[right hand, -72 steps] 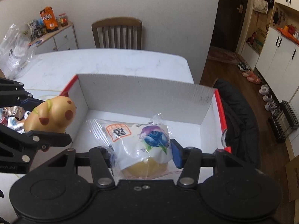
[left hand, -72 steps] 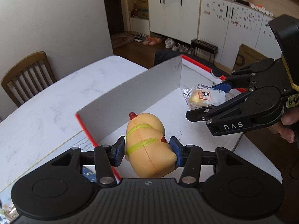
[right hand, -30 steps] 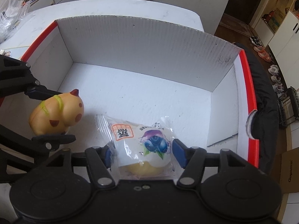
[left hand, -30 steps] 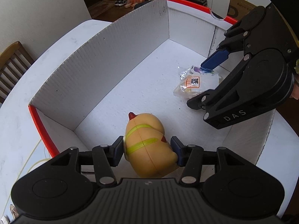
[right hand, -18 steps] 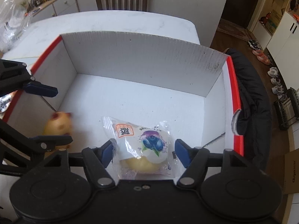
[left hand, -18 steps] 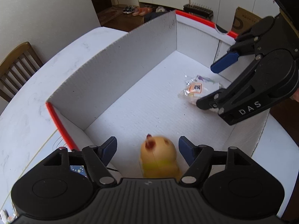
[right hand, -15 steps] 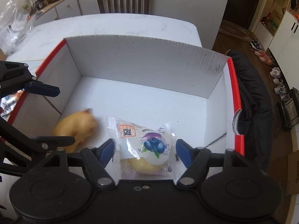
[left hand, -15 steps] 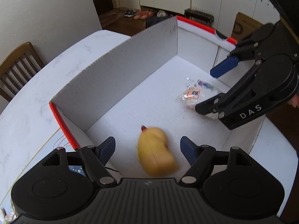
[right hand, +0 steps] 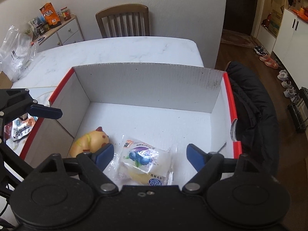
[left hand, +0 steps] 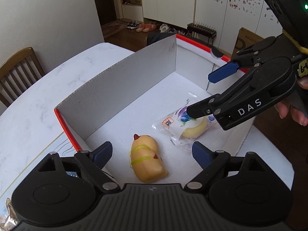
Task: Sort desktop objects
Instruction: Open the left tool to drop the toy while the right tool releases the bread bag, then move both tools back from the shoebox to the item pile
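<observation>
A yellow squishy toy (left hand: 147, 158) lies on its side on the floor of the white box with red rims (left hand: 123, 80). It also shows in the right wrist view (right hand: 89, 142). A wrapped blueberry bun (left hand: 187, 124) lies beside it, also in the right wrist view (right hand: 143, 161). My left gripper (left hand: 152, 153) is open and empty above the toy. My right gripper (right hand: 149, 156) is open and empty above the bun; in the left wrist view the right gripper (left hand: 208, 94) hangs over the box's right side.
The box (right hand: 146, 84) stands on a white marble table (right hand: 123, 48). Snack packets (right hand: 20, 130) lie on the table left of the box. A wooden chair (right hand: 123, 21) stands behind the table, a dark jacket (right hand: 252, 111) hangs at the box's right.
Both grippers opened and let go: the toy dropped and tipped onto its side, the bun came to rest on the box floor. Both grippers have risen and pulled back.
</observation>
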Action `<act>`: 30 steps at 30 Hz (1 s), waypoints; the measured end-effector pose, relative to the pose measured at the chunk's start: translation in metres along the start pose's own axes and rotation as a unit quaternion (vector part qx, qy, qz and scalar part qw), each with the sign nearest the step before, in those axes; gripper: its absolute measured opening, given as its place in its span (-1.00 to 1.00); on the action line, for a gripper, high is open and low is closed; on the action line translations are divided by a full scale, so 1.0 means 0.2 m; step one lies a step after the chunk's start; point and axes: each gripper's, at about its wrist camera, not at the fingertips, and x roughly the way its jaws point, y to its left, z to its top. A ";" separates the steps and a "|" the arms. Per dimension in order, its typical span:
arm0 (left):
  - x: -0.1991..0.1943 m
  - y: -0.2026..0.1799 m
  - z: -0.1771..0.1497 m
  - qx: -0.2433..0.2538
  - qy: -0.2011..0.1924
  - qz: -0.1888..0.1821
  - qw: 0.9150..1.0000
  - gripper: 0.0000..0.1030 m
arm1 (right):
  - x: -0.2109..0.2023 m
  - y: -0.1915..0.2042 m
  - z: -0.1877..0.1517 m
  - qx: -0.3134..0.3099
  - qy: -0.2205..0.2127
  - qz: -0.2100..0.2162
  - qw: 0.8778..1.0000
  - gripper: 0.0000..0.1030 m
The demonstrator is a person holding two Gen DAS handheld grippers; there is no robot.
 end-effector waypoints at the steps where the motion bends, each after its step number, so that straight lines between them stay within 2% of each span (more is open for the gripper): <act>1: -0.01 0.00 0.00 -0.003 -0.003 -0.002 1.000 0.75 | -0.01 0.00 -0.01 -0.001 -0.001 -0.003 1.000 0.61; 6: -0.10 0.00 -0.01 -0.017 -0.023 -0.005 1.000 0.75 | -0.06 0.03 -0.02 -0.005 -0.011 0.007 1.000 0.62; 18: -0.34 0.11 -0.16 -0.055 -0.078 0.032 0.995 0.75 | -0.18 0.18 -0.05 0.018 -0.047 0.014 0.999 0.64; 26: -0.51 0.26 -0.34 -0.091 -0.101 0.041 0.990 0.75 | -0.24 0.46 -0.04 0.007 -0.065 0.020 0.998 0.64; 30: -0.59 0.34 -0.44 -0.093 -0.108 0.053 0.988 0.75 | -0.25 0.63 -0.03 -0.010 -0.075 0.030 0.997 0.64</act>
